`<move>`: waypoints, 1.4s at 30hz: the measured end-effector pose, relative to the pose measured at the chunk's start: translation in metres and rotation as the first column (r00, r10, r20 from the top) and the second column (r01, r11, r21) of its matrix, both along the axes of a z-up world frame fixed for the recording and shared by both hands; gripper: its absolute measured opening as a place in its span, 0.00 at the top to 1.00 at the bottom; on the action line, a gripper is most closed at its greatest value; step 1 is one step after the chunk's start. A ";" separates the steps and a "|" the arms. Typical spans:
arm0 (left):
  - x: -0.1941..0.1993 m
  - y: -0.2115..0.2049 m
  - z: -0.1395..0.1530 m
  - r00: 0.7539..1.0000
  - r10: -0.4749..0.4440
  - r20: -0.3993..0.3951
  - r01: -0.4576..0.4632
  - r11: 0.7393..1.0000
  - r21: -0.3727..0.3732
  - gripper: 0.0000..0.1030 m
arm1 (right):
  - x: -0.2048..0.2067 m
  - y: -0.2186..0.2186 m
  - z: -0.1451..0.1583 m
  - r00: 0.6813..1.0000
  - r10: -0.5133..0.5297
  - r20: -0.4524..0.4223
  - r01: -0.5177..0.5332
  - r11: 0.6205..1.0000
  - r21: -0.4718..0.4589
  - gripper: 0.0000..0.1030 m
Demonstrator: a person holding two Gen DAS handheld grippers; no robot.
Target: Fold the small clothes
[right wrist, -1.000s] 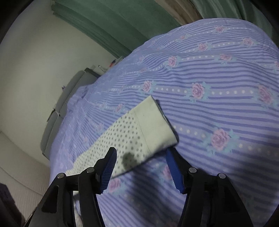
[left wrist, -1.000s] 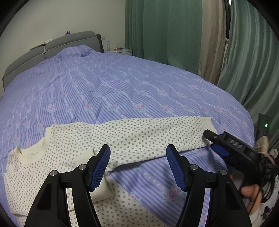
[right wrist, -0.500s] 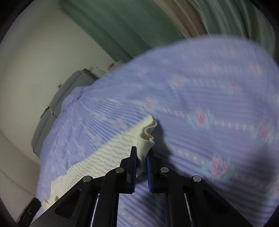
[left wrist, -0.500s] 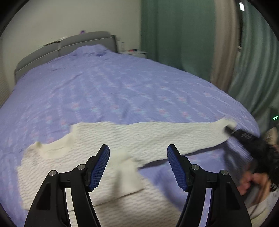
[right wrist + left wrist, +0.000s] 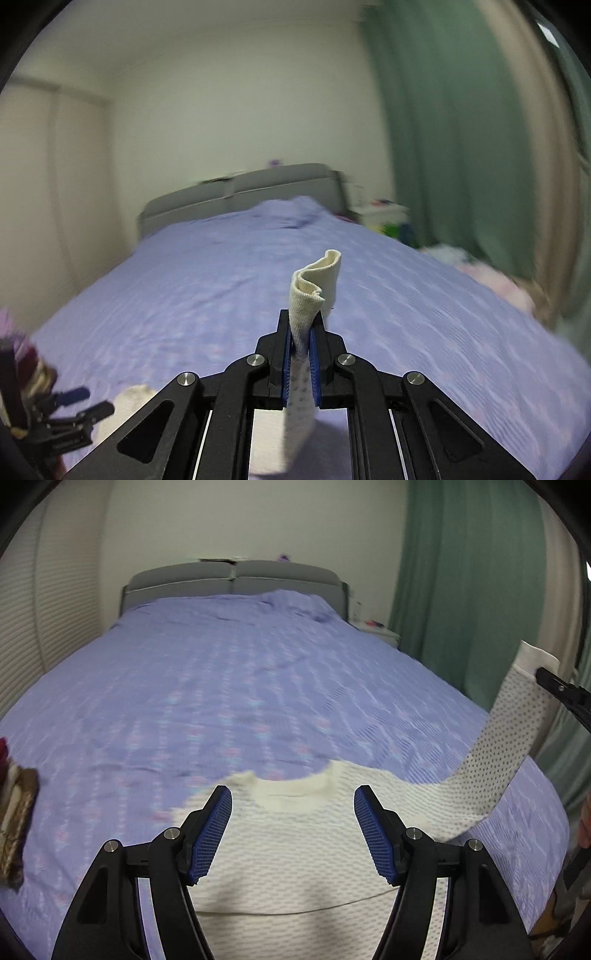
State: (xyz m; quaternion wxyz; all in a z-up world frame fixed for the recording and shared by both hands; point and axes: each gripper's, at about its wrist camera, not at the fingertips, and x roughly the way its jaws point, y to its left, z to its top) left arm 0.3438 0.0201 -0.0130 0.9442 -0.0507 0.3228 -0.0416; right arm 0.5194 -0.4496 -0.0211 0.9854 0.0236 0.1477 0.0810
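Bedspread (image 5: 258,686) lilac, floral; green curtain (image 5: 461,572) right.

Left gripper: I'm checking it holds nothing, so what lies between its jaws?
Nothing is gripped. In the left wrist view, the left gripper hangs open above the dotted sweater; only its cream collar shows through the gap.
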 end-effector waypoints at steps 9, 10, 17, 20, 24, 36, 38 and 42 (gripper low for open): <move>-0.020 0.080 -0.013 0.990 0.142 -0.012 -0.142 0.989 0.027 0.33 | 0.011 0.148 -0.022 0.954 0.277 -0.116 -0.294 0.939 -0.178 0.90; -0.021 0.085 -0.015 0.989 0.150 -0.016 -0.149 0.988 0.028 0.33 | 0.010 0.165 -0.032 0.942 0.305 -0.143 -0.329 0.924 -0.195 0.91; -0.031 0.115 -0.036 0.984 0.172 -0.054 -0.169 0.984 0.054 0.33 | -0.001 0.239 -0.091 0.880 0.380 -0.284 -0.448 0.863 -0.234 0.91; -0.031 0.122 -0.043 0.983 0.169 -0.069 -0.165 0.984 0.062 0.33 | 0.000 0.253 -0.113 0.867 0.379 -0.324 -0.464 0.850 -0.247 0.91; -0.032 0.128 -0.049 0.982 0.169 -0.079 -0.165 0.985 0.059 0.33 | 0.004 0.263 -0.130 0.847 0.379 -0.374 -0.481 0.845 -0.232 0.90; -0.036 0.112 -0.054 0.993 0.088 -0.081 -0.086 0.996 0.032 0.30 | -0.040 0.216 -0.106 0.873 0.406 -0.273 -0.455 0.878 -0.150 0.31; -0.039 0.106 -0.056 0.996 0.040 -0.082 -0.040 0.999 0.002 0.30 | -0.048 0.191 -0.104 0.906 0.341 -0.248 -0.390 0.902 -0.185 0.31; -0.042 0.092 -0.063 0.992 -0.019 -0.122 0.009 0.996 -0.086 0.41 | -0.051 0.139 -0.114 0.944 0.209 -0.254 -0.265 0.941 -0.210 0.31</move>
